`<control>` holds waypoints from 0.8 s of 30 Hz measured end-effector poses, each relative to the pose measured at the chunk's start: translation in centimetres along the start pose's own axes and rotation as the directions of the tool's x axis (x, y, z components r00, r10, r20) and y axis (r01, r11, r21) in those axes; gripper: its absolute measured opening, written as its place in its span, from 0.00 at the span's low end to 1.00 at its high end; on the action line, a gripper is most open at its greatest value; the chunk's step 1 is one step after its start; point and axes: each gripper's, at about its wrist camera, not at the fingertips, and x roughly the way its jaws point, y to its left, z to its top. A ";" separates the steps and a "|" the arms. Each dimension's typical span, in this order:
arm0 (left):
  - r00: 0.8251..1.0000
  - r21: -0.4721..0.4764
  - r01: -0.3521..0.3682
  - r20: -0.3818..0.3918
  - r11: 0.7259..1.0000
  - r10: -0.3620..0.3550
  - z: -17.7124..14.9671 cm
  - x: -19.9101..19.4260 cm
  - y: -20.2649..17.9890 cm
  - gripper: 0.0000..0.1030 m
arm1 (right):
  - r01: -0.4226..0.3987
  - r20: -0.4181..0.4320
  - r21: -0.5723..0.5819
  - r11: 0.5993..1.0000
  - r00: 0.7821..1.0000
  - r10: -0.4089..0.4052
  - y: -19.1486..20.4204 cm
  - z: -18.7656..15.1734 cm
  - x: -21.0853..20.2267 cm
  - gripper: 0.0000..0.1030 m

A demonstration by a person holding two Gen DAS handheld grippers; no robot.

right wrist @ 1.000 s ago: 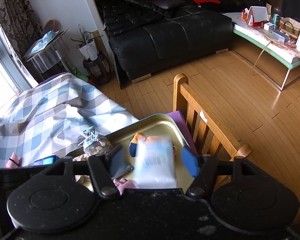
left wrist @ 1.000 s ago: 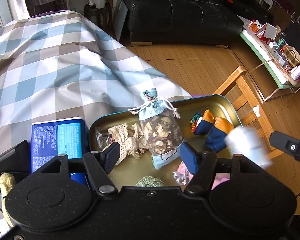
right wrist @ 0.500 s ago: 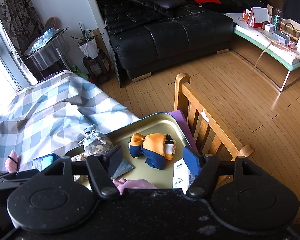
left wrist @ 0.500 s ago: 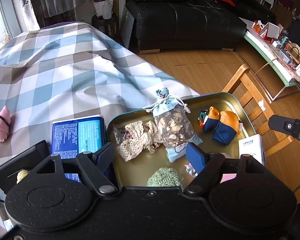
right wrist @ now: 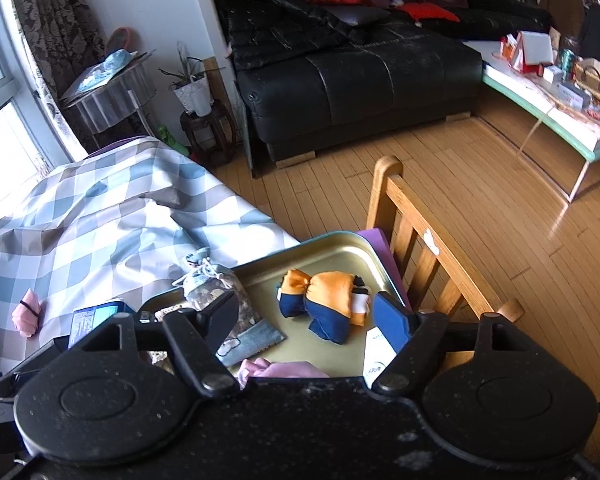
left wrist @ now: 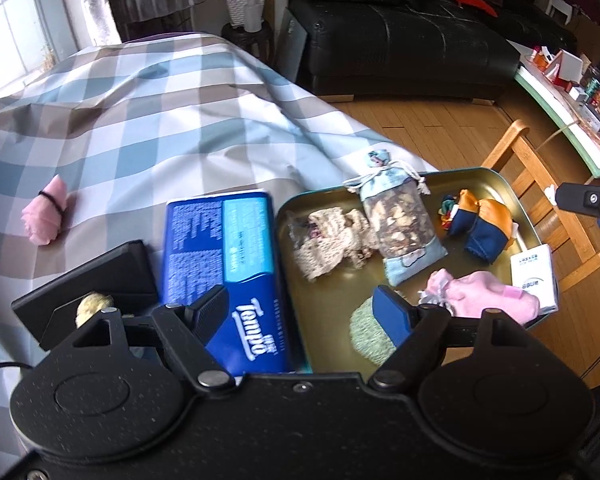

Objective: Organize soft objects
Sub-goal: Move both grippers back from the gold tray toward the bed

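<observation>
A gold metal tray [left wrist: 480, 174] holds a petal-filled sachet [left wrist: 400, 220], a crochet lace piece [left wrist: 328, 236], an orange-and-navy plush [left wrist: 484, 224], a pink cloth pouch [left wrist: 488, 296], a green knitted pad [left wrist: 364, 336] and a white tissue pack [left wrist: 534, 276]. My left gripper [left wrist: 302, 314] is open above the tray's left rim and a blue Tempo pack [left wrist: 220, 248], gripping nothing. My right gripper [right wrist: 306, 318] hovers over the tray [right wrist: 340, 238] near the plush [right wrist: 328, 300]; its jaws are opening and empty, with the white pack [right wrist: 374, 356] lying by the right finger.
A pink roll with a black band [left wrist: 46, 216] lies on the checked cloth [left wrist: 140, 120]. A black box [left wrist: 92, 276] sits left of the Tempo pack. A wooden chair back [right wrist: 420, 232] stands right of the tray. Beyond are a black sofa [right wrist: 360, 80] and a cluttered low table [right wrist: 560, 92].
The right gripper let go of the white pack, which now lies in the tray's near right corner. The left gripper opened away from the sachet and shifted left toward the Tempo pack.
</observation>
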 end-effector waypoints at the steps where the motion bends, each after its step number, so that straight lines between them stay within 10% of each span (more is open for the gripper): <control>1: 1.000 -0.008 -0.002 0.002 1.000 0.002 -0.2 -0.2 0.5 0.72 | -0.007 0.014 -0.010 1.000 1.000 0.007 0.2 -0.1 -0.3 0.74; 24: 0.952 -0.255 -0.260 0.091 0.931 0.291 -3.3 -6.2 19.3 0.83 | -0.071 0.257 -0.274 0.959 0.956 0.144 8.3 -3.9 -5.2 1.00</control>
